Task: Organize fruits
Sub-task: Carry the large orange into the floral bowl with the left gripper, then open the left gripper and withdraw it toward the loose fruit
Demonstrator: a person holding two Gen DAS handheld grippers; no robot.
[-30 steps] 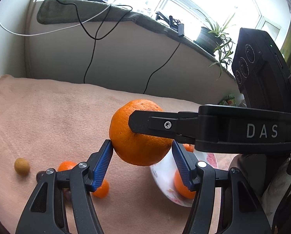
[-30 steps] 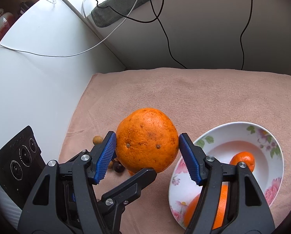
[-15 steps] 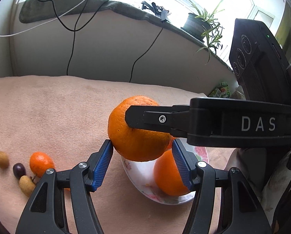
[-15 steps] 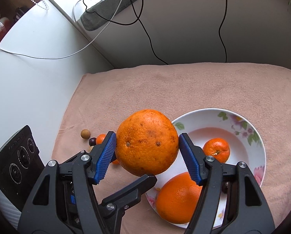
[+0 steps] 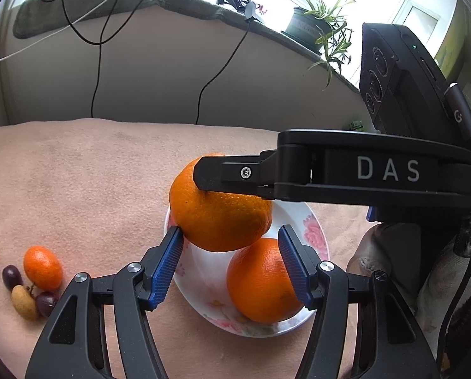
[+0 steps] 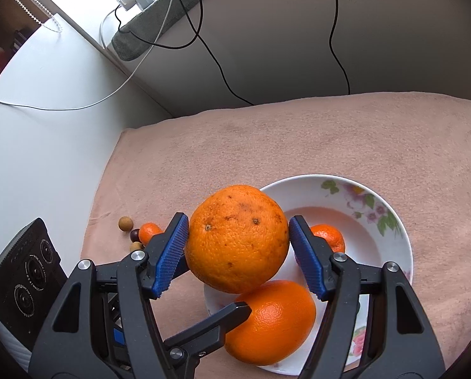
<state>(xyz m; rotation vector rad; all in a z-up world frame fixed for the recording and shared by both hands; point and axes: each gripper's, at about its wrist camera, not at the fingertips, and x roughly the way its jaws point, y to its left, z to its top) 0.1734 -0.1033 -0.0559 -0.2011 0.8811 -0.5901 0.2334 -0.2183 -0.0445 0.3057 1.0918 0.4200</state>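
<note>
A large orange (image 6: 237, 238) sits between the blue pads of my right gripper (image 6: 238, 240), held over the left rim of a white floral bowl (image 6: 390, 218). The same orange (image 5: 219, 218) shows in the left wrist view, with a right finger (image 5: 235, 173) across its top. My left gripper (image 5: 230, 263) is open around it from below; its left pad (image 5: 167, 262) is at the orange's lower edge, the right pad apart. The bowl (image 5: 314, 230) holds another large orange (image 5: 260, 284) and a mandarin (image 6: 328, 237).
On the pink cloth left of the bowl lie a small mandarin (image 5: 43, 267), dark grapes (image 5: 13, 276) and tan longans (image 5: 22, 301). A wall with hanging black cables (image 5: 96, 72) stands behind. A potted plant (image 5: 317, 28) is on the sill.
Both grippers have carried the large orange to the right, from above the loose fruits to over the bowl's left rim, and lower. The grip has not changed.
</note>
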